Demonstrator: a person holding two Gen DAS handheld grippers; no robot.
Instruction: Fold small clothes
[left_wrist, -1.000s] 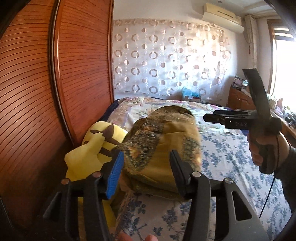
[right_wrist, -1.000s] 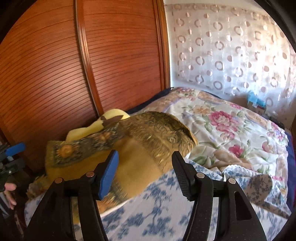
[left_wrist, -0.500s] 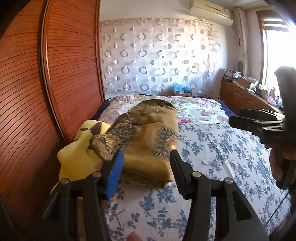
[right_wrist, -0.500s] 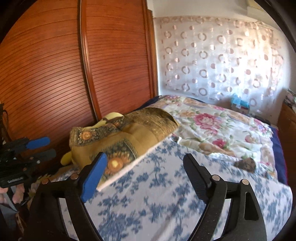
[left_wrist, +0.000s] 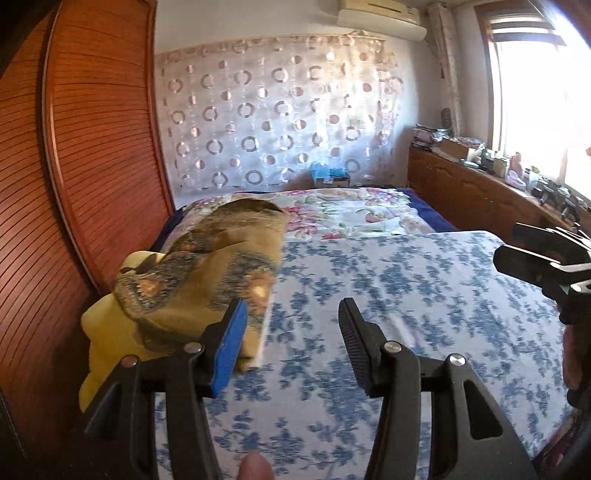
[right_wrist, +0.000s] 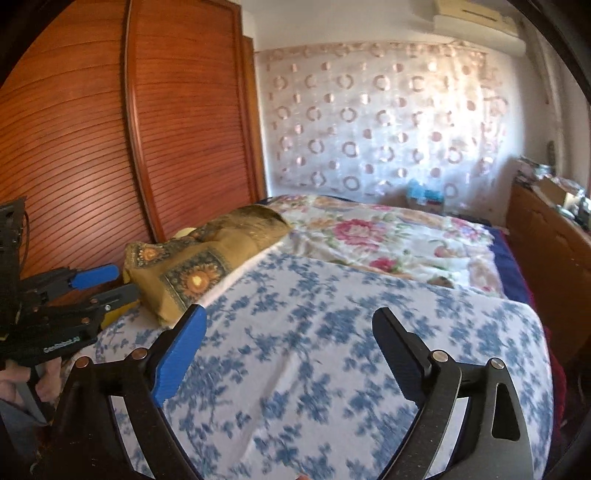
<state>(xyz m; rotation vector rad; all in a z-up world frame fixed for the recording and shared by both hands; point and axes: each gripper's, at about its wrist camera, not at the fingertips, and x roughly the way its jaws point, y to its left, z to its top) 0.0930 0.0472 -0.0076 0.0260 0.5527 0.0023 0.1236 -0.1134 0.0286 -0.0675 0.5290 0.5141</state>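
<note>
A folded ochre cloth with a sunflower pattern (left_wrist: 207, 273) (right_wrist: 207, 254) lies at the left side of the bed, partly on a yellow plush toy (left_wrist: 107, 332). My left gripper (left_wrist: 291, 310) (right_wrist: 118, 282) hovers over the blue-flowered sheet (left_wrist: 406, 295) just right of the cloth's near corner, jaws apart and nothing between them. My right gripper (right_wrist: 290, 315) (left_wrist: 508, 243) is held further right above the sheet (right_wrist: 332, 350), away from the cloth; its jaws are opening wide and hold nothing.
A wooden slatted wardrobe (left_wrist: 92, 147) (right_wrist: 147, 129) runs close along the bed's left side. A flowered quilt (left_wrist: 351, 210) covers the far half of the bed. A low wooden cabinet (left_wrist: 472, 192) with clutter stands on the right under the window.
Both grippers have drawn back and to the right, away from the folded cloth. The right gripper's jaws have spread wider. The cloth stays where it lay.
</note>
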